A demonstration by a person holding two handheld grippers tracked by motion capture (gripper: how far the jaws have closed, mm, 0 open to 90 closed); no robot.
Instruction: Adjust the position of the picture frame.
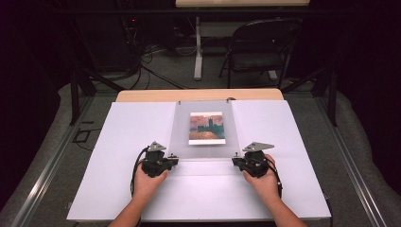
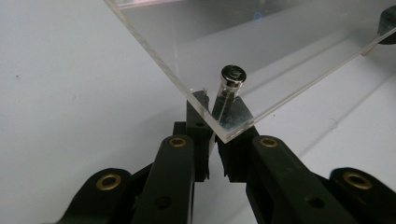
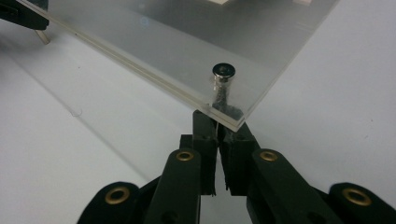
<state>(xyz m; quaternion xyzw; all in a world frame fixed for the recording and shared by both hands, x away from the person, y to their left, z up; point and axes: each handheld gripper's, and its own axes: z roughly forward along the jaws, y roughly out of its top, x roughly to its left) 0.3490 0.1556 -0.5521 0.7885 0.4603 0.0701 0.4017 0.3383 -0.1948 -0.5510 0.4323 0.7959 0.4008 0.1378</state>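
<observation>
High view: flat clear acrylic sheet (image 1: 203,130); each gripper clamps a corner.

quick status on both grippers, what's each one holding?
Left gripper: closed on the near-left corner of the clear acrylic sheet.
Right gripper: closed on the sheet's near-right corner.

Bare forearms, no sleeves. Left tool (image 1: 174,160) and right tool (image 1: 236,161): matte black linkage bodies, brass-ringed pivot holes, flat black jaws, grey three-cornered plates on top, black cables trailing back past the wrists.
</observation>
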